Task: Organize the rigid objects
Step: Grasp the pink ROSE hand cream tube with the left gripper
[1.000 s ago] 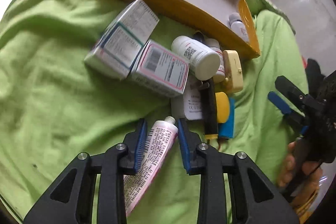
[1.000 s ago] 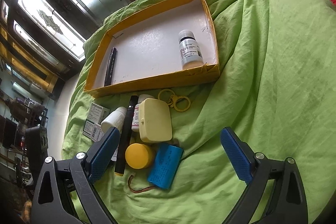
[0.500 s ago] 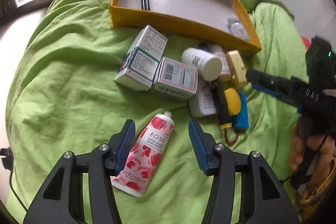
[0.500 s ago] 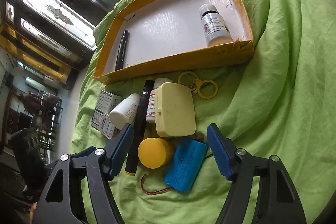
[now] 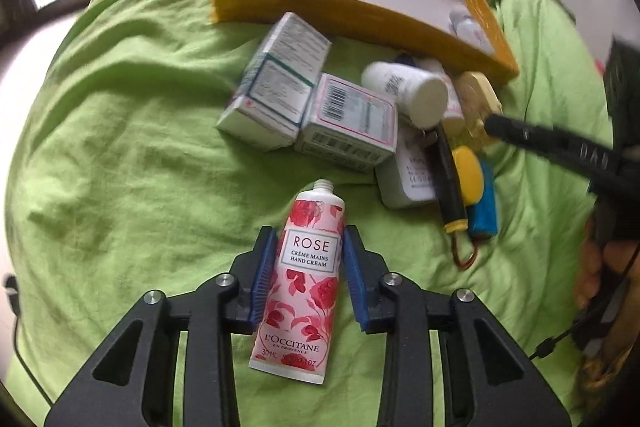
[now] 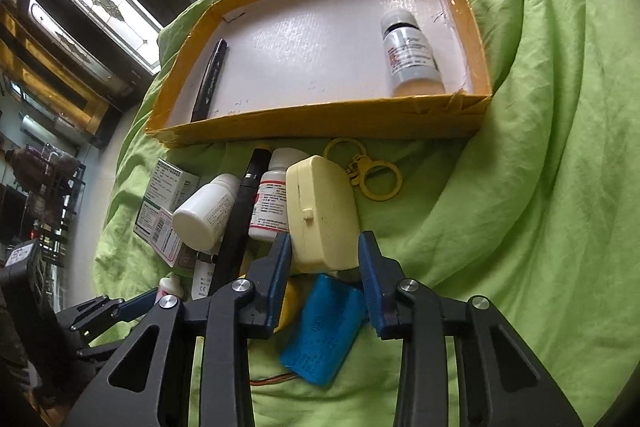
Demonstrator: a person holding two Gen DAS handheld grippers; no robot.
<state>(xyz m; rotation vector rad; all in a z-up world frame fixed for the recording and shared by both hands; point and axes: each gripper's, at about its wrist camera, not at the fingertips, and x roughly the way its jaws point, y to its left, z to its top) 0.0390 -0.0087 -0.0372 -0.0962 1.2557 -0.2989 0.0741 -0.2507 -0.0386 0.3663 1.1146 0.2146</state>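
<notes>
done: pen (image 6: 210, 79), bottle (image 6: 410, 55) in tray (image 6: 320, 125) | left tool (image 5: 308, 269) closing on tube (image 5: 306, 287) | right tool (image 6: 324, 281) closing round case (image 6: 320, 211) | pile ahead of both left

Two close, down-tilted views, shared tray (image 5: 360, 15)

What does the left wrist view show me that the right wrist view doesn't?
Left wrist only: the rose hand cream tube between the closing left gripper pads.

Right wrist only: the yellow key rings, and the closing right gripper around the cream case.

Both: yellow tray, pen and small bottle inside, white bottle, blue battery pack.
</notes>
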